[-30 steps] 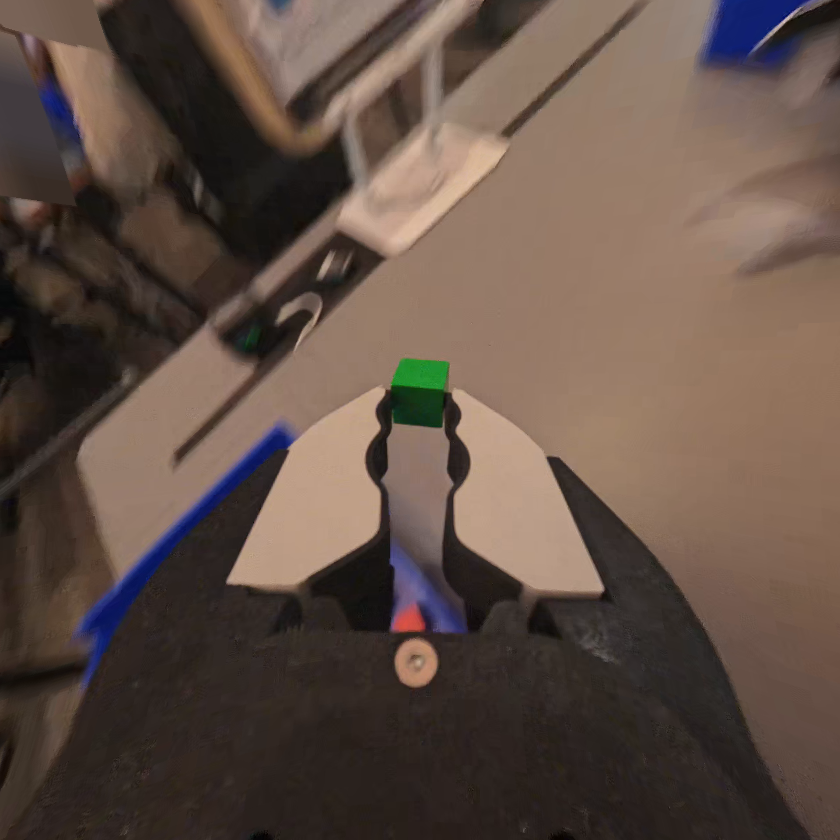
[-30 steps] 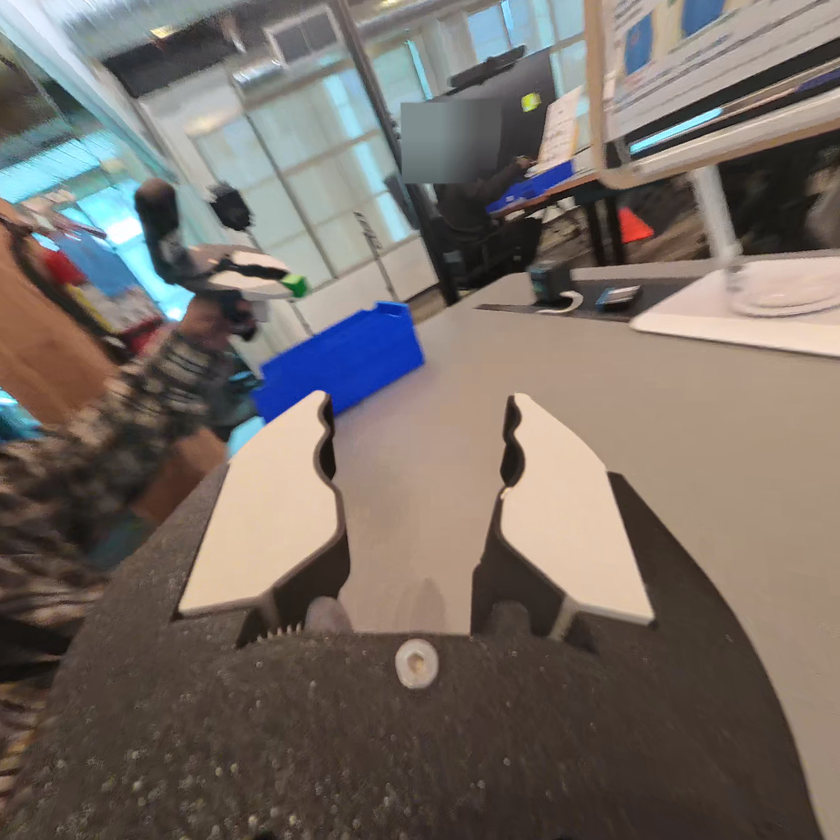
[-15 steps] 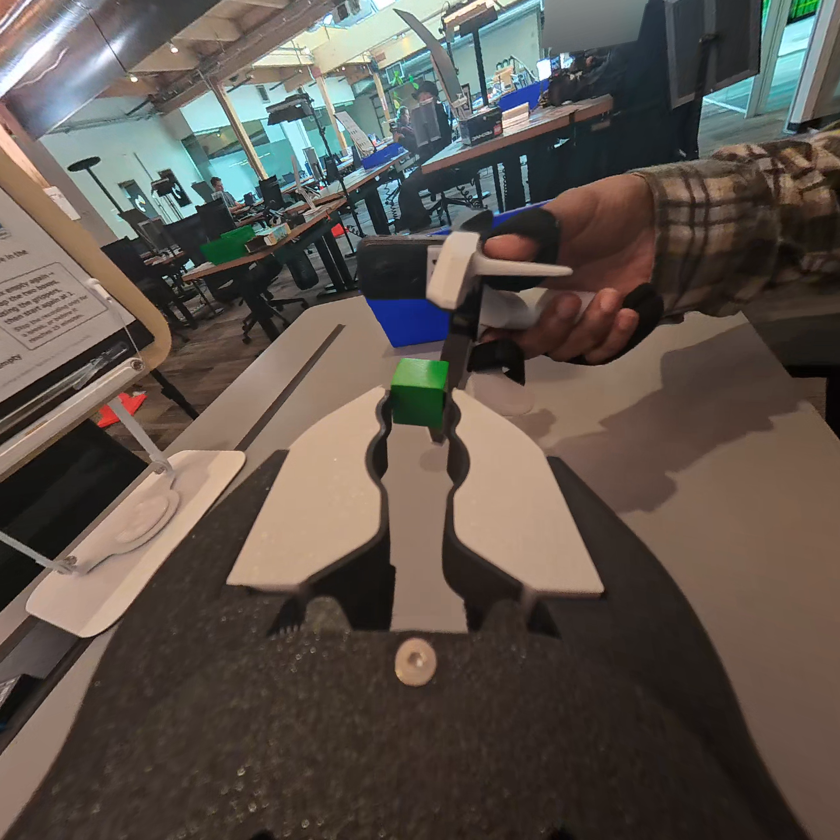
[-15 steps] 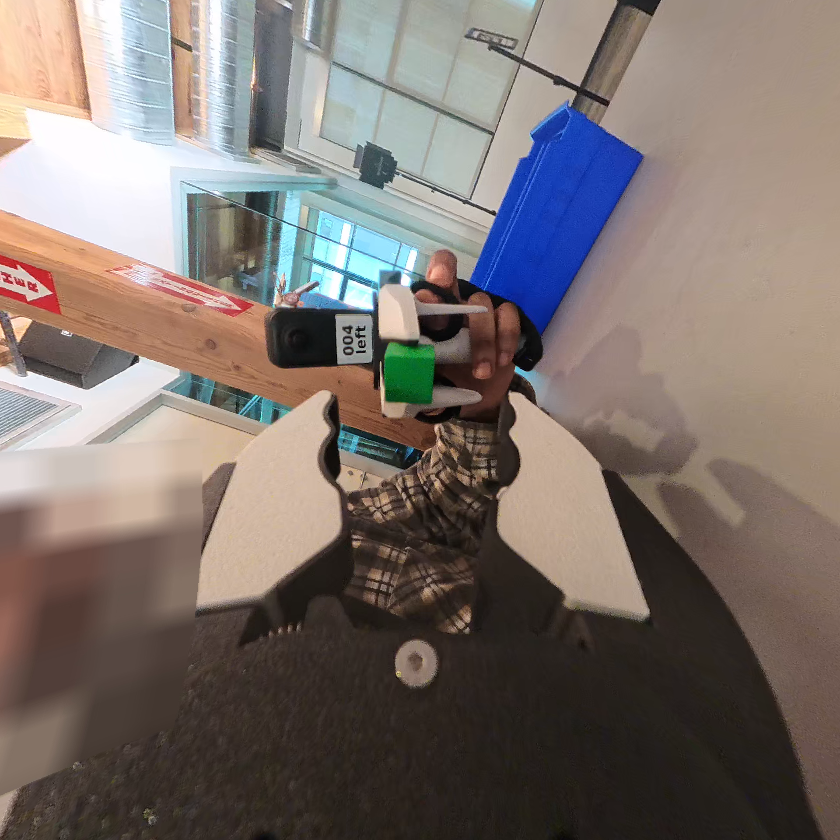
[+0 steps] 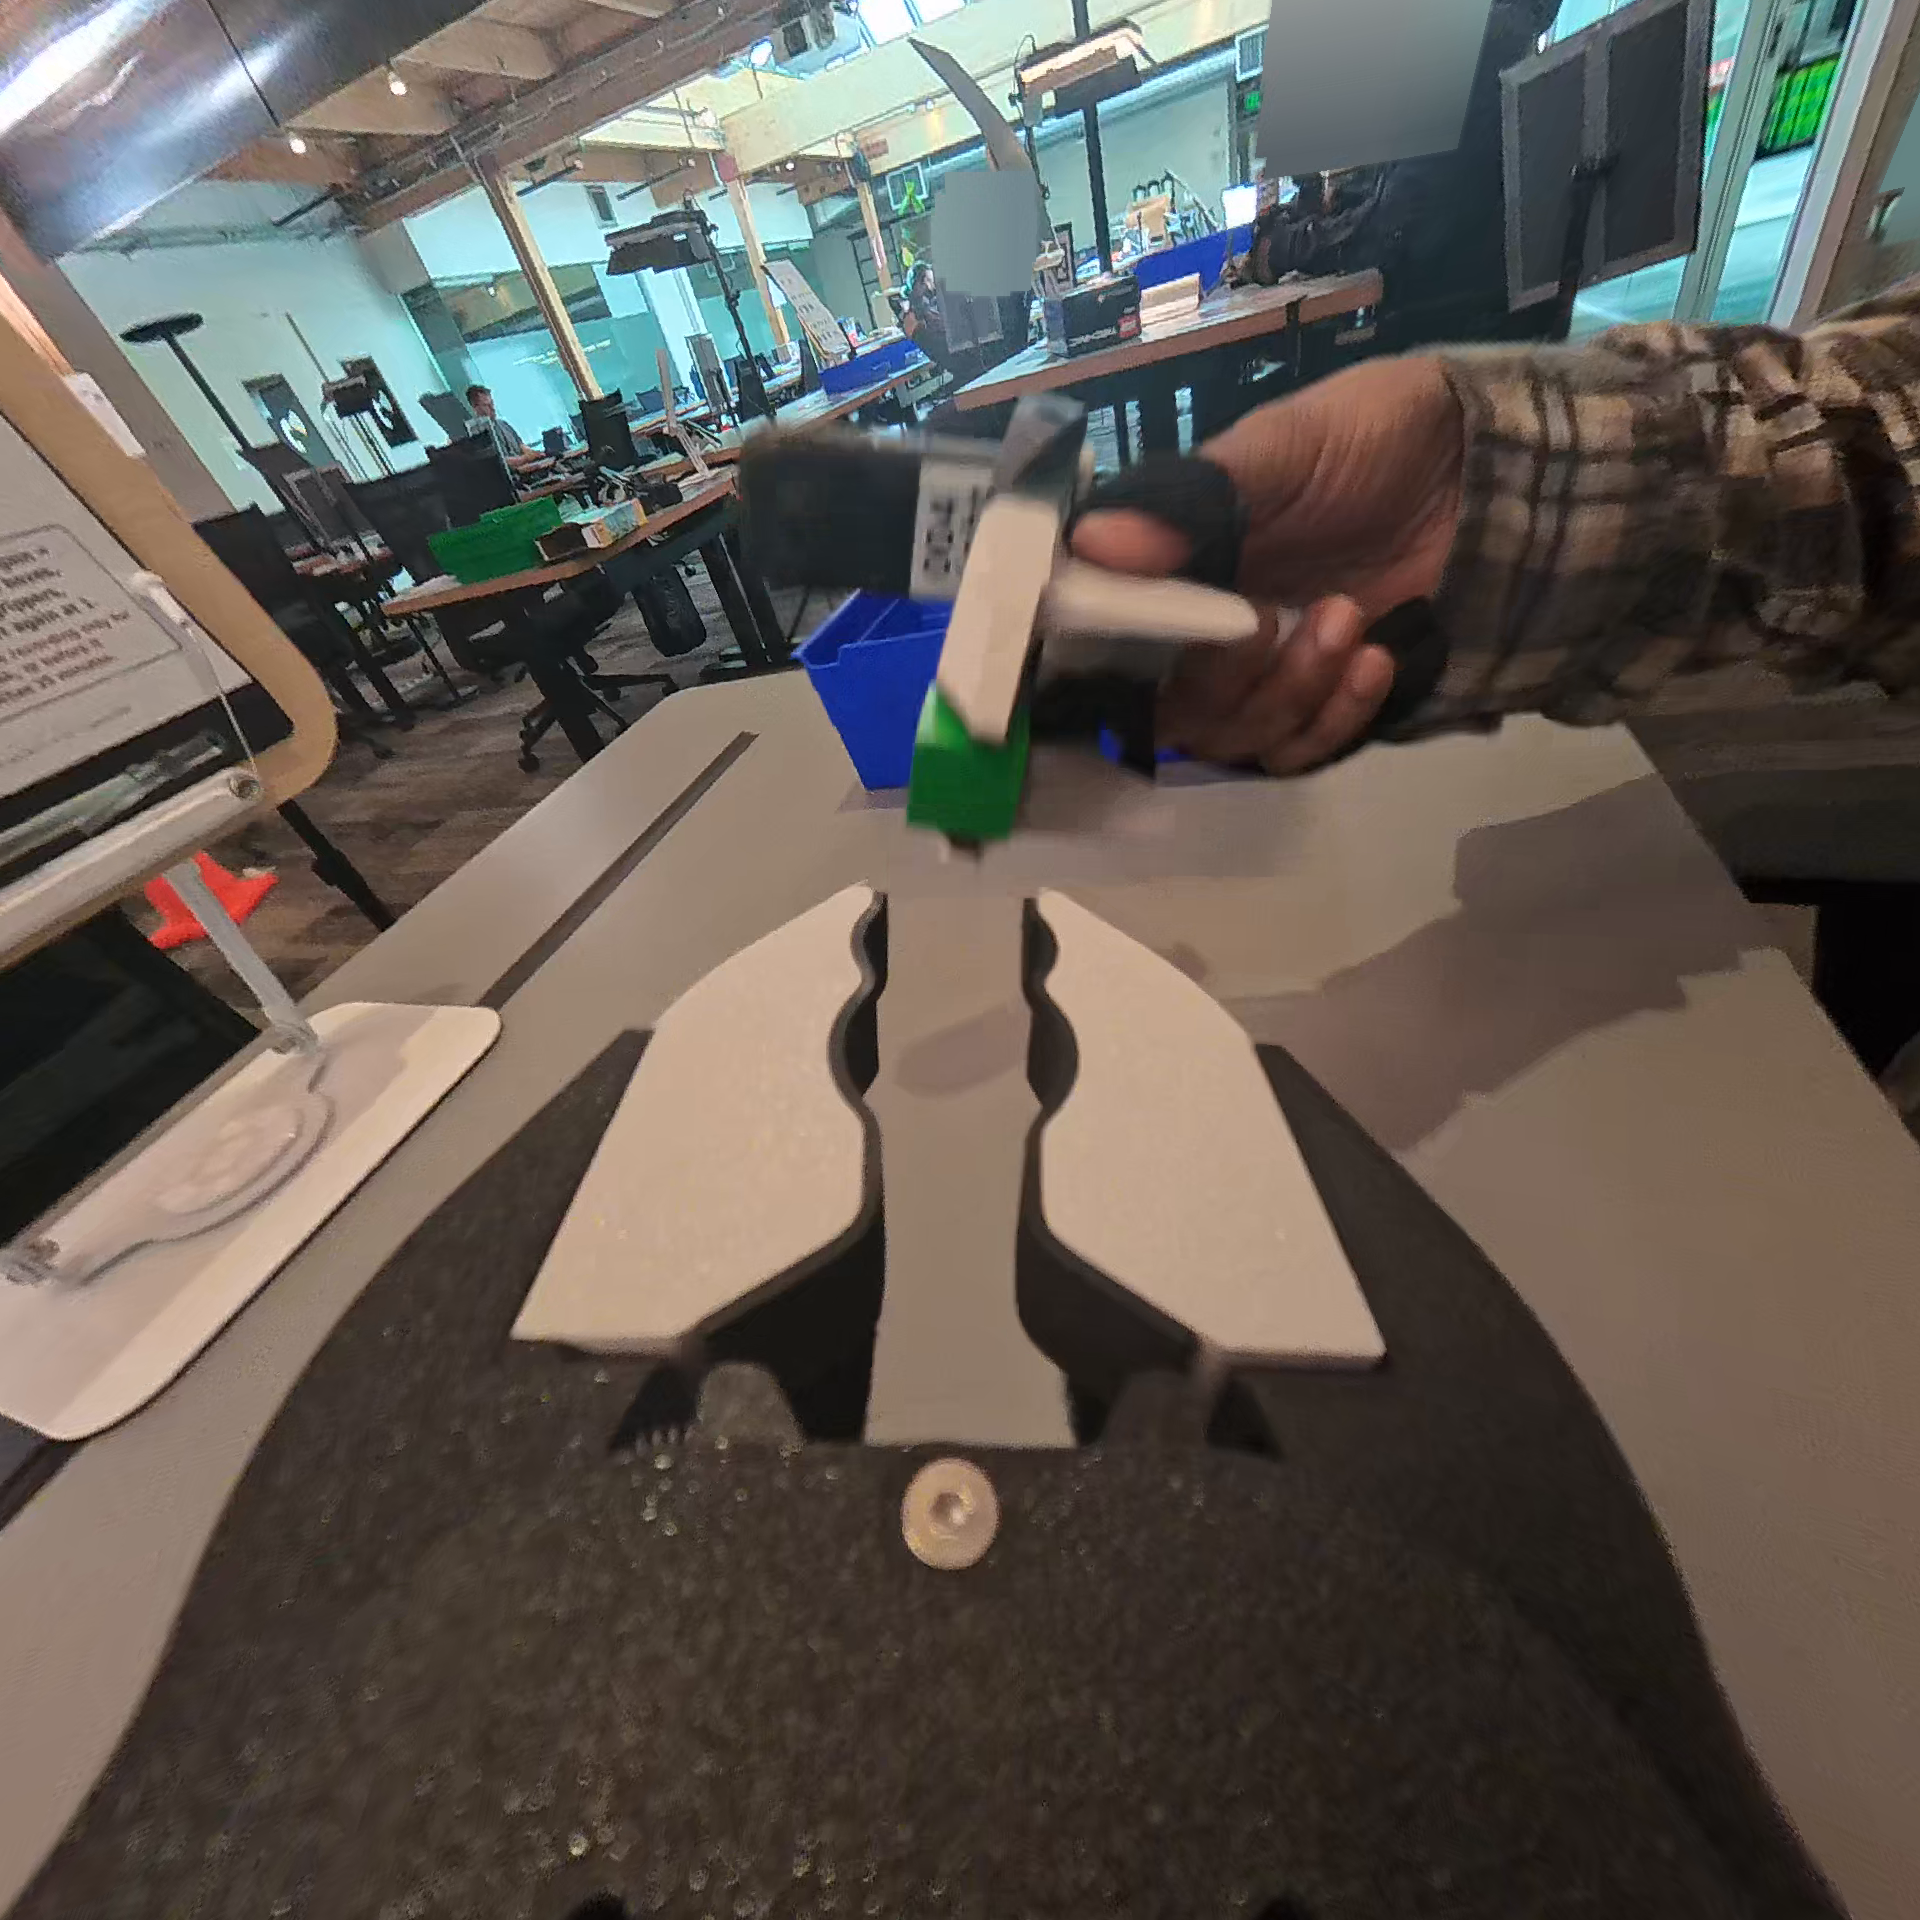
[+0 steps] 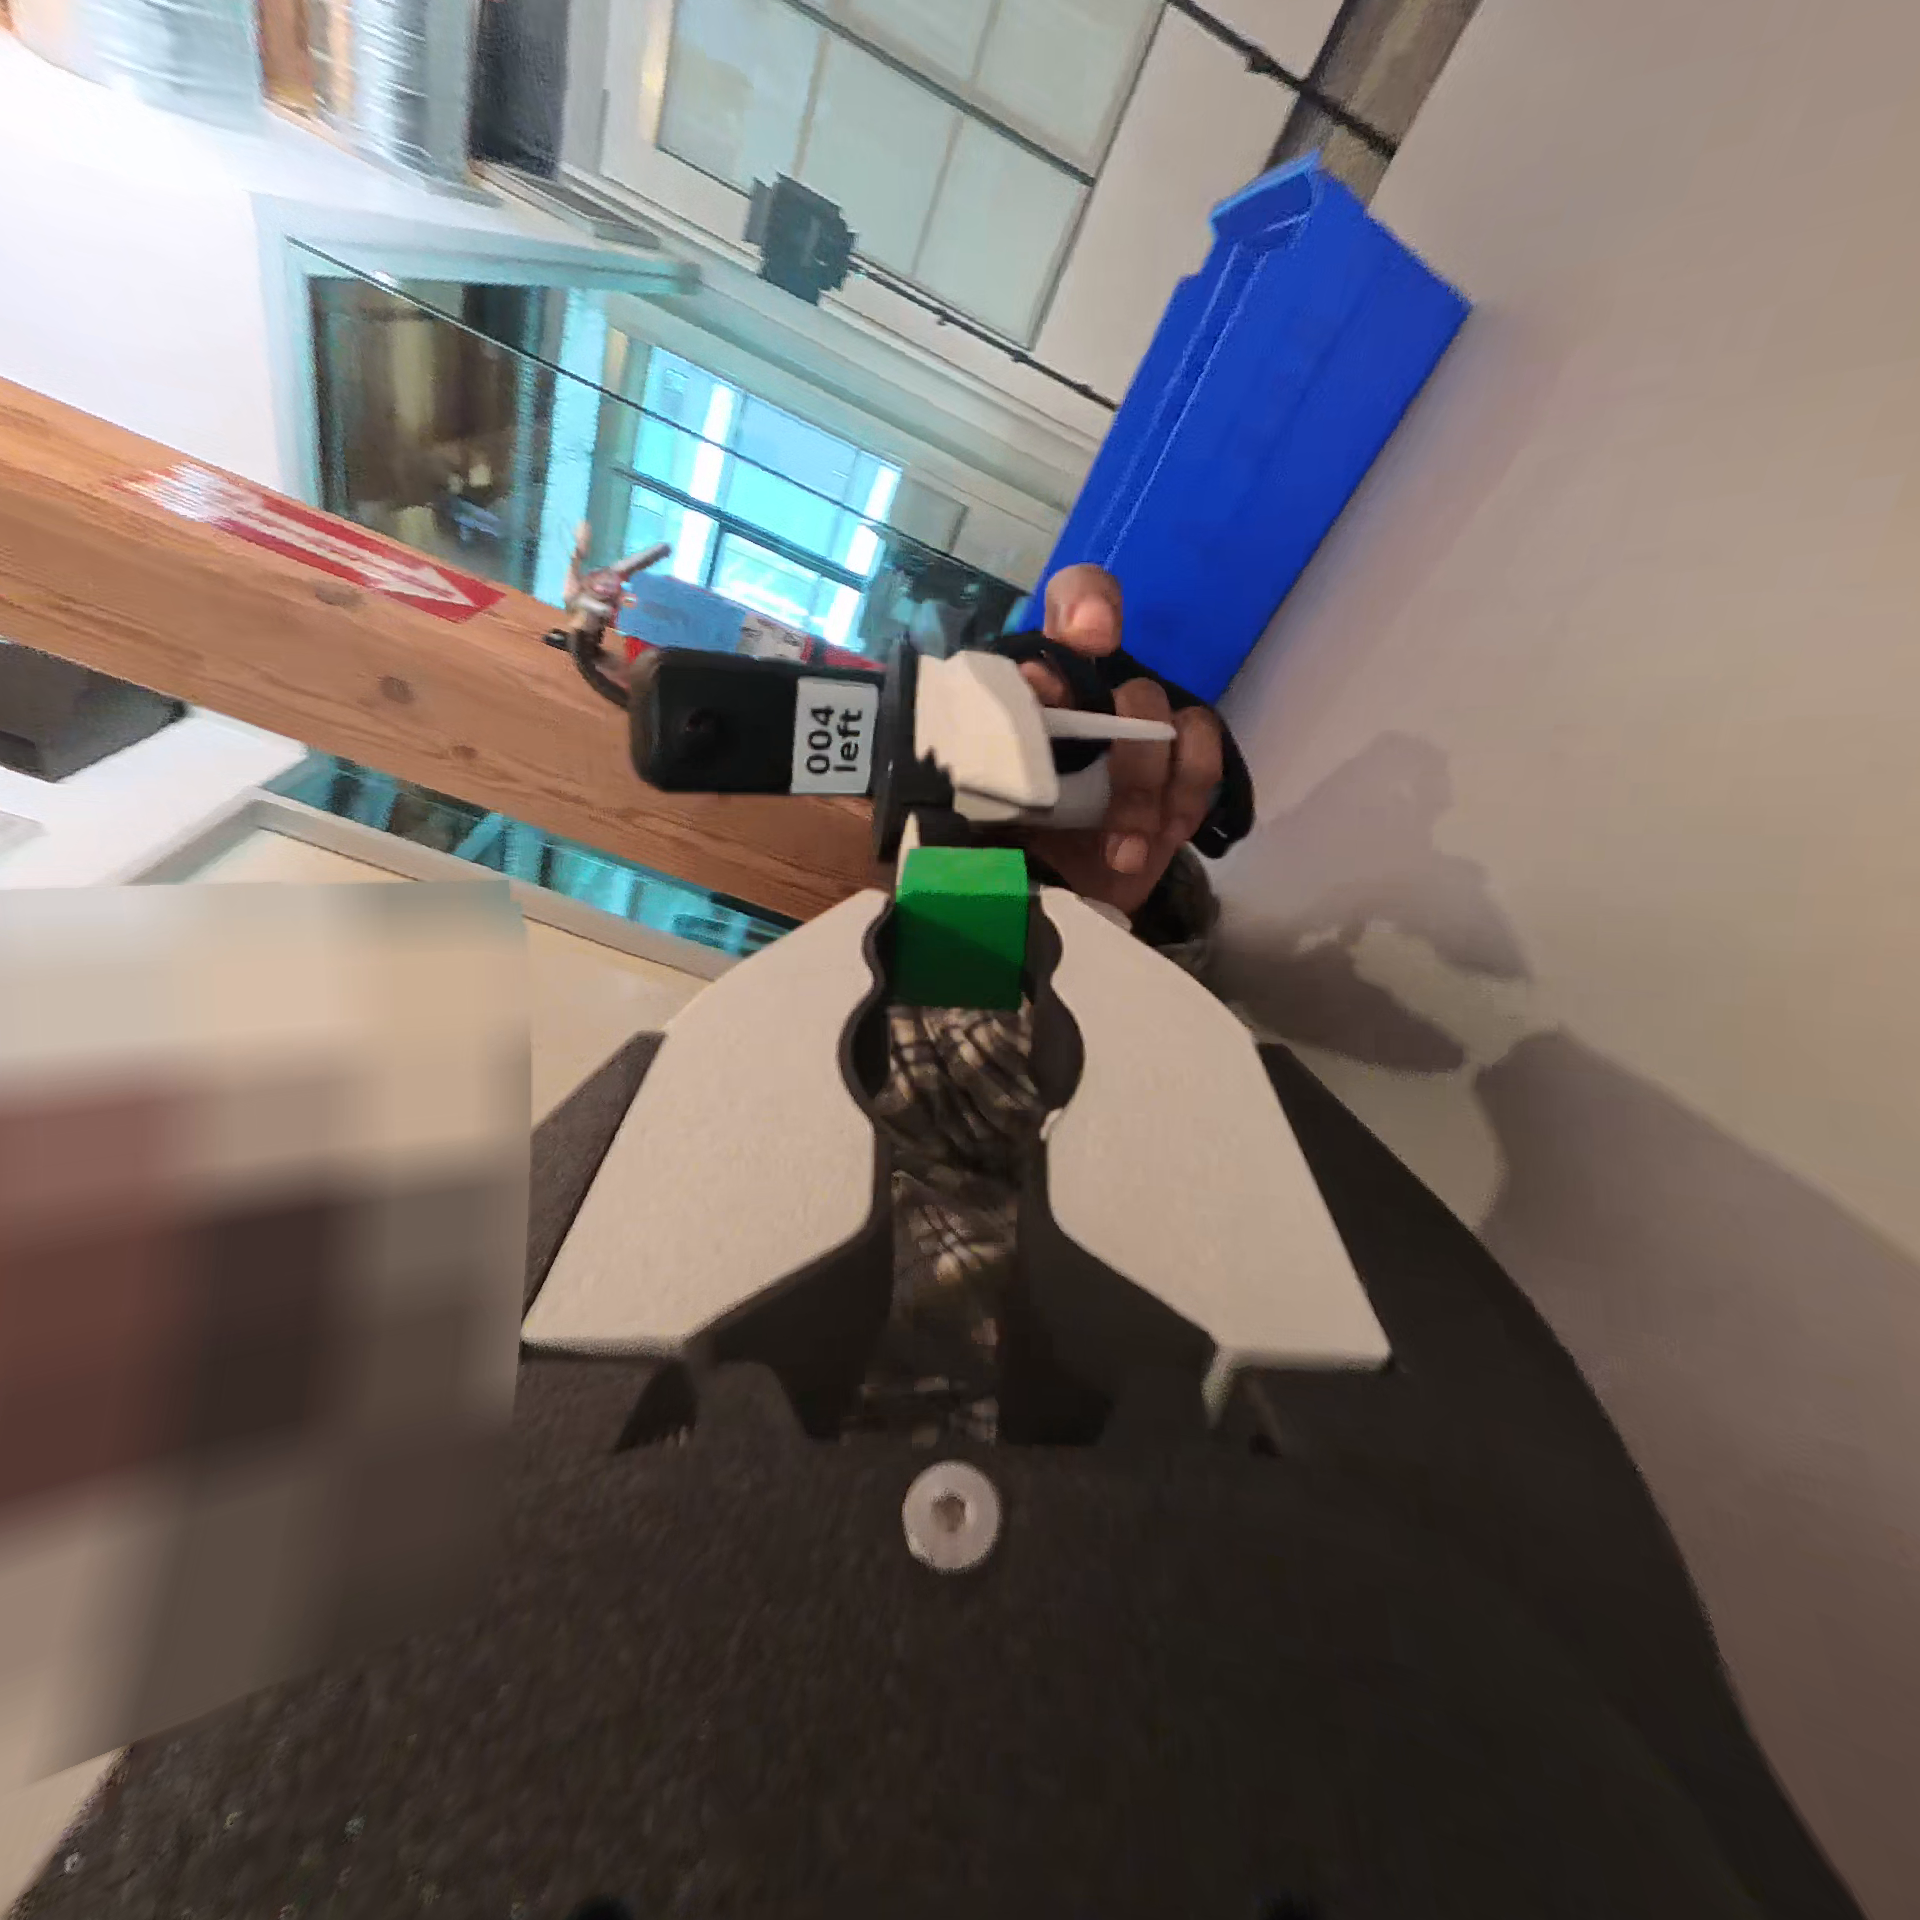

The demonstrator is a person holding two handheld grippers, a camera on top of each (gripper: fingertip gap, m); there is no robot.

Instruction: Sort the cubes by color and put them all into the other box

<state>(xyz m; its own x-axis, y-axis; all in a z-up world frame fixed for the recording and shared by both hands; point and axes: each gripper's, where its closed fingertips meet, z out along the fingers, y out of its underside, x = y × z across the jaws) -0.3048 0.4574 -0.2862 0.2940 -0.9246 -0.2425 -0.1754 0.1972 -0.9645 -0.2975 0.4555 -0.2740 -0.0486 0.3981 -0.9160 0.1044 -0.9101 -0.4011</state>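
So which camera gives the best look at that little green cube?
The right wrist view: the green cube sits sharp and close, pinched between the tips of the right tool. In the left wrist view the cube is farther off, blurred, and partly covered by one of that tool's fingers.

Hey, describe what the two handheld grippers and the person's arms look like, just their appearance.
Each gripper has a black speckled foam-like body, a silver screw at centre, and two pale grey flat tongs with wavy black inner edges: left gripper, right gripper. Seen from outside, the left one carries a black camera block with a white label. The hand wears black finger straps; the sleeve is brown-and-cream plaid.
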